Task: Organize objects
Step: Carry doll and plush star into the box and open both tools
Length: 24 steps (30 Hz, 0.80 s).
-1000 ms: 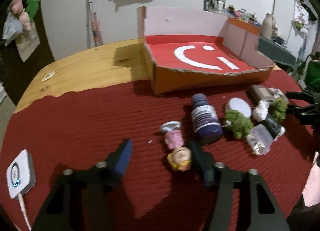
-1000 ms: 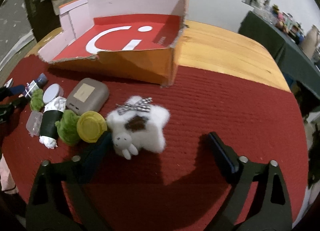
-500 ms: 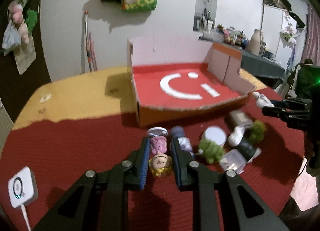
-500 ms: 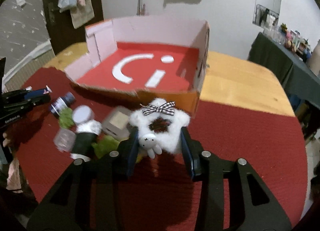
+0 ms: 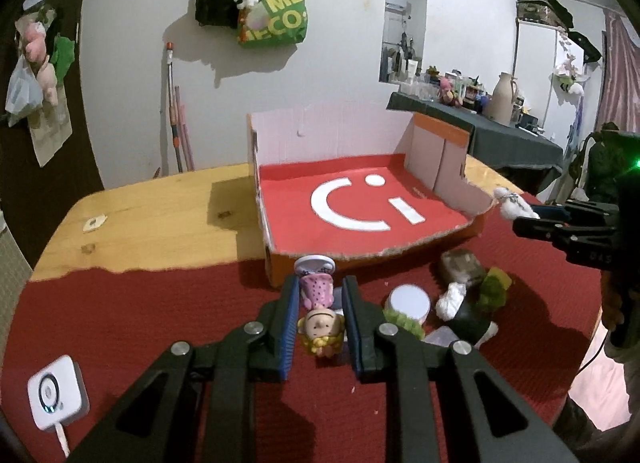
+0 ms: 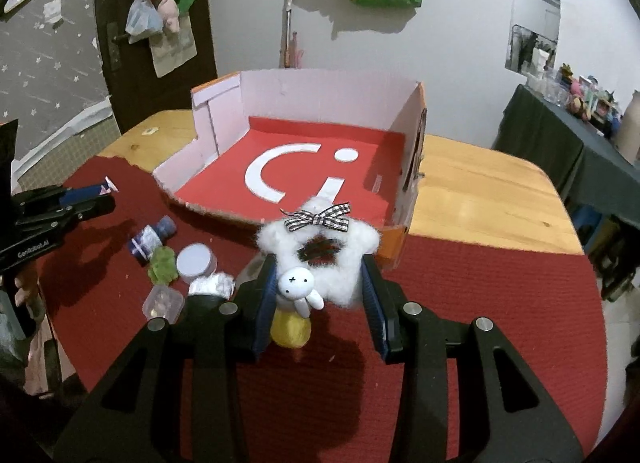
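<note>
Where it hangs, green bag [image 5: 276,19] reads "ME... ECO".

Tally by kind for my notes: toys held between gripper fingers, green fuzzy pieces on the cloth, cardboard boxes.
Held toys: 2, pink-dressed doll figurine, white fluffy star plush
Green fuzzy pieces: 2
Red-floored cardboard box: 1
Total: 5

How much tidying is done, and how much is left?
Nothing is put away yet: the cardboard box has no objects in it. The left hand-held gripper is shut on the little doll, and the right hand-held gripper is shut on the fluffy white star. The bottle, white-lidded jar and other bits wait on the red cloth.
</note>
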{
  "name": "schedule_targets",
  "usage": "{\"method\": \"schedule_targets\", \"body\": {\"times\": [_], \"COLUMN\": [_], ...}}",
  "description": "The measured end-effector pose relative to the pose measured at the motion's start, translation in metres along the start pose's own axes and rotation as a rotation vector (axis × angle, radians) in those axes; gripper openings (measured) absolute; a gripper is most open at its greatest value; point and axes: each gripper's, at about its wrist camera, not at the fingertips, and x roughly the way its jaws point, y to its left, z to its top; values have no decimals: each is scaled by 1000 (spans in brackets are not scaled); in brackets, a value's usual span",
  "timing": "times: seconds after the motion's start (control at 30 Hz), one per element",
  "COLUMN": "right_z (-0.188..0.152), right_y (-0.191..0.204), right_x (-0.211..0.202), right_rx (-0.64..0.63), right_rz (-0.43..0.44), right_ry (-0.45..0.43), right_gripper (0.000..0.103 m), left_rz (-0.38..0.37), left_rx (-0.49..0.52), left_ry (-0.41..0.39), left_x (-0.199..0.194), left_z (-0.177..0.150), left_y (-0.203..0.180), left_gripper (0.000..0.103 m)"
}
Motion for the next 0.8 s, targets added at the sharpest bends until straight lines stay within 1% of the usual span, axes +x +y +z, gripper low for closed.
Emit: {"method": "schedule_targets", "body": {"times": [0.1, 0.2, 0.33, 0.5, 0.53, 0.8], "right_z": [12, 28, 44, 59, 59, 60], "right_y": [-2, -3, -5, -10, -12, -14], "right_x": [-1, 5, 22, 56, 61, 106], "right_rx": [-5, -18, -46, -81, -81, -116], "right_rz": [-12, -18, -34, -54, -52, -33], "right_ry": [-19, -16, 22, 120, 139, 322], "right_gripper": [38, 38, 38, 38, 38, 38], "left_rz": [-5, -8, -16, -4, 8, 27], "left_rx": [11, 25, 30, 65, 79, 188], "left_ry": [-14, -16, 22, 99, 114, 251], "left_x": [-1, 4, 25, 57, 65, 112], "left_z": [12, 26, 45, 57, 58, 53], "left_y": [-1, -1, 2, 3, 3, -5], "left_gripper": [22, 22, 22, 22, 22, 22]}}
